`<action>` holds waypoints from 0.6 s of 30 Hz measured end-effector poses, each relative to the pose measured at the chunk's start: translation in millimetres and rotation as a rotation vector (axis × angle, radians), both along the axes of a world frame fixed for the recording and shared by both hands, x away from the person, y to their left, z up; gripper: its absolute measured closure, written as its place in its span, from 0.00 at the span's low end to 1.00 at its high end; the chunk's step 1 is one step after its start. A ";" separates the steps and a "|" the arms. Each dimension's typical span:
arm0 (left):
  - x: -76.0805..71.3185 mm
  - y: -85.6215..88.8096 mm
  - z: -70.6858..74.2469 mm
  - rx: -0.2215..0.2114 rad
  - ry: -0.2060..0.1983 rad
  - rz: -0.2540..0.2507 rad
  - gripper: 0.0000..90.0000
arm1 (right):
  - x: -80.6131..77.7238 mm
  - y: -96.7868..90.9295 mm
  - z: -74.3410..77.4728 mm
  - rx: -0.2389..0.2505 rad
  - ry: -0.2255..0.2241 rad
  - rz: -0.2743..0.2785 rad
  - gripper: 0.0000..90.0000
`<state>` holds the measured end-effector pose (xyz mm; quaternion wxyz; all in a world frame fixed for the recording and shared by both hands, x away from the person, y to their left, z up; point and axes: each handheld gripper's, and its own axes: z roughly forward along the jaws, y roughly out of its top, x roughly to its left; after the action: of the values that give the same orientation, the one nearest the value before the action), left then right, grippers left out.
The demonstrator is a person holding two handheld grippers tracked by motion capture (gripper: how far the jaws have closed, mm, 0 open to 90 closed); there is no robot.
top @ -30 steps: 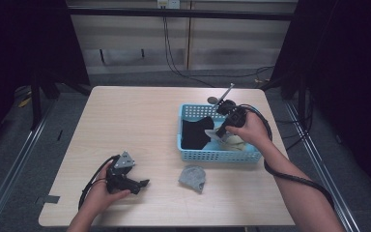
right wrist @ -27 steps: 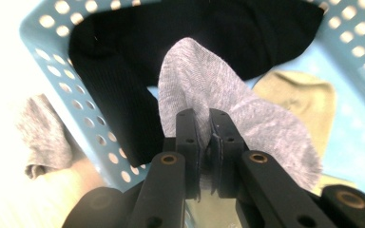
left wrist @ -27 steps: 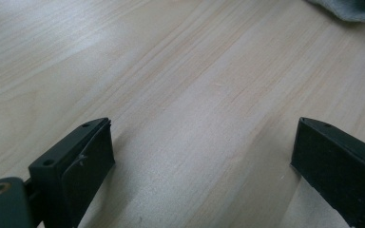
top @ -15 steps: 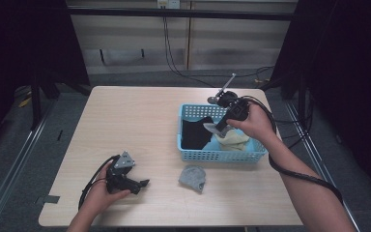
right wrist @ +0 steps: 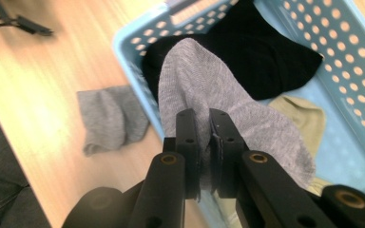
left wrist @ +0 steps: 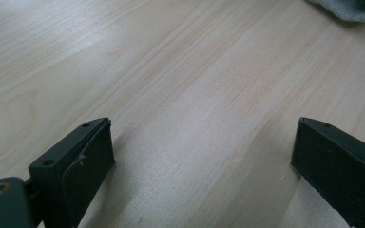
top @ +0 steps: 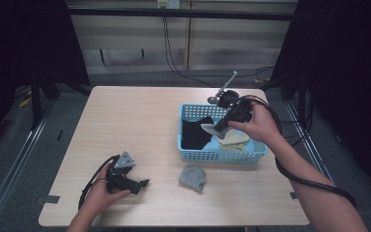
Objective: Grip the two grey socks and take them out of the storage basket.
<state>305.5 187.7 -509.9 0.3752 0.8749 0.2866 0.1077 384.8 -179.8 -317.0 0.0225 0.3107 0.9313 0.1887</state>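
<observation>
The step in hand appears to be removal of socks from the light blue perforated plastic basket [top: 221, 153] to the pale wooden table [top: 125, 121]. The right gripper [right wrist: 204, 142] has its jaws closed to a narrow gap on a light grey knitted sock [right wrist: 204, 90], pinched at mid-length; the sock hangs above the basket interior.

In the high view the right gripper [top: 221, 127] is held over the basket, which sits at 3 o'clock from the table centre. A second grey sock, crumpled [top: 192, 177], lies on the table just outside the basket's near wall, at 6 o'clock from it. A black fabric item [top: 195, 134] occupies the basket's 9 o'clock half; a beige cloth [top: 234, 140] lies under the right hand.

The left gripper [top: 140, 183] rests at the table's 7 o'clock corner, jaws wide apart, holding nothing.

Next move, as judged: carry the held sock clear of the near wall and lower it beside the crumpled sock before releasing.

View differences: the right gripper view shows the grip point and the basket's round perforations. The left gripper view shows bare wood grain between its jaws, with an edge of grey fabric [left wrist: 351, 7] at 1 o'clock. The high view gives the overall layout and both forearms.
</observation>
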 end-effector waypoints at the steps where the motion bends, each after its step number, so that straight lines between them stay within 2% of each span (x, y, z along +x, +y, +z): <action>1: 0.0 0.0 0.0 0.000 0.000 0.000 0.07 | -3.3 1.6 3.0 0.000 -0.006 0.013 0.94; 6: 0.0 0.1 0.1 0.002 0.001 -0.001 0.07 | -22.5 12.6 20.1 0.010 -0.027 0.068 0.94; 10: 0.1 0.2 0.0 -0.001 0.002 -0.004 0.07 | -36.3 22.4 26.5 0.015 -0.037 0.110 0.94; 18: 0.4 0.9 0.7 0.013 0.000 -0.010 0.07 | -59.0 45.2 20.5 0.031 -0.018 0.187 0.94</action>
<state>305.9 188.6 -509.2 0.3699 0.8788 0.2815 0.1078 325.8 -134.5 -296.5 0.0082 0.2210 0.9530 0.2073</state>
